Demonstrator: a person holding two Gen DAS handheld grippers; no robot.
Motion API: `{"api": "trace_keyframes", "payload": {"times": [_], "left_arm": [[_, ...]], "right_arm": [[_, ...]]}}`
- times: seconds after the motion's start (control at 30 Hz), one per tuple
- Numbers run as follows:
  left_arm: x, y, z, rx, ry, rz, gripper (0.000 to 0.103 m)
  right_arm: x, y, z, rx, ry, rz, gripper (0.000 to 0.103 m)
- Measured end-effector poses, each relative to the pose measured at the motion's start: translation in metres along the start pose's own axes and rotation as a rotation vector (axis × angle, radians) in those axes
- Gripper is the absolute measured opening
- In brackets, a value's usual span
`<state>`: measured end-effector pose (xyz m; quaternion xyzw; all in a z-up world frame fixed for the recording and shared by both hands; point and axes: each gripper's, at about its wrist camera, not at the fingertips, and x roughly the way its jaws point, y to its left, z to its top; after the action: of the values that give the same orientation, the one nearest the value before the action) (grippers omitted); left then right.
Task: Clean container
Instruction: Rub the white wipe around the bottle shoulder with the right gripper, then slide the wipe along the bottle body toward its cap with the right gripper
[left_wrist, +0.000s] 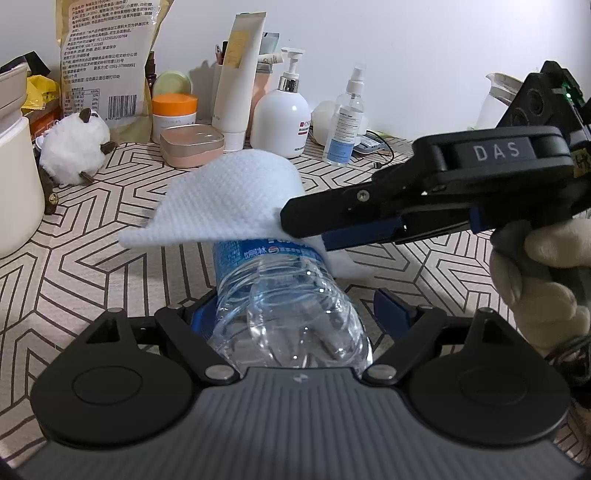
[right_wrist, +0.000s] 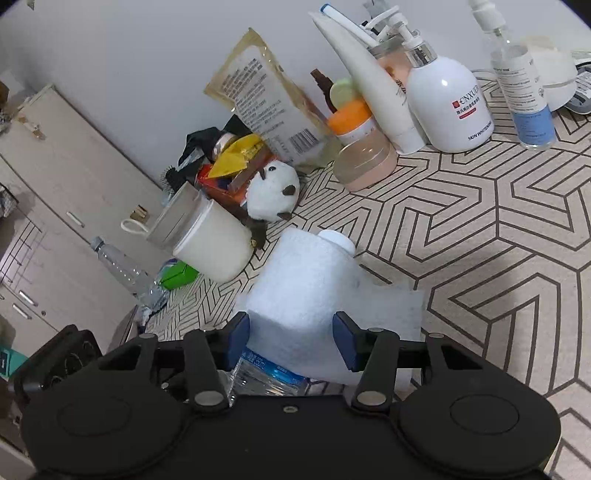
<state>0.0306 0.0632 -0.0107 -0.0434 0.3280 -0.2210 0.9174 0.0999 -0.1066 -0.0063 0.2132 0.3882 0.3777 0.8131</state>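
A: Entry, containers. Clear plastic water bottle with a blue label (left_wrist: 291, 295) lies on its side above the beige desk with a brown geometric line pattern (left_wrist: 424, 277). Contents not discernible through the ribbed wall. Its white cap (right_wrist: 337, 240) points away from the left camera.

B: Cover? White textured wipe cloth (left_wrist: 225, 199) is draped over the bottle's upper half, hanging down both sides; one edge rests on the desk in the right wrist view.

A: Surroundings. Along the back wall: white pump bottle with a red label (left_wrist: 281, 118), clear spray bottle with a blue label (left_wrist: 343, 122), white upright tube (left_wrist: 238, 81), orange-lidded jar (left_wrist: 174, 116), pink flat compact case (left_wrist: 192, 144), printed food pouch (left_wrist: 107, 62), white fluffy toy (left_wrist: 74, 151). A cream mug (right_wrist: 212, 247) stands near the cloth's left side. All are apart from the bottle.

B: Tools. Left tool (left_wrist: 295, 314): blue pads apart, with the bottle's base end between them. Left pad touches the bottle; the right pad shows a gap.

A: Right tool (right_wrist: 291, 341): fingers apart, straddling the cloth-covered bottle. In the left view its upper finger lies against the cloth. Whether the pads press the cloth, cannot tell.
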Motion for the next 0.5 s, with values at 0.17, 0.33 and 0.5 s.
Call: {"api": "trace_keyframes", "payload": {"times": [0.17,0.33,0.5], "left_arm": [[0.0,0.002,0.0,-0.007,-0.004,-0.007,0.086],[0.0,0.007,0.0,-0.027,-0.012,-0.014,0.083],[0.009,0.01,0.003,-0.031,-0.024,-0.004,0.081]], "right_arm": [[-0.011,0.029,-0.008,-0.153,-0.001,0.002,0.031],[-0.011,0.067,-0.025,-0.337,0.018,0.015,0.019],[-0.015,0.064,-0.023,-0.34,0.025,0.002,0.018]]}}
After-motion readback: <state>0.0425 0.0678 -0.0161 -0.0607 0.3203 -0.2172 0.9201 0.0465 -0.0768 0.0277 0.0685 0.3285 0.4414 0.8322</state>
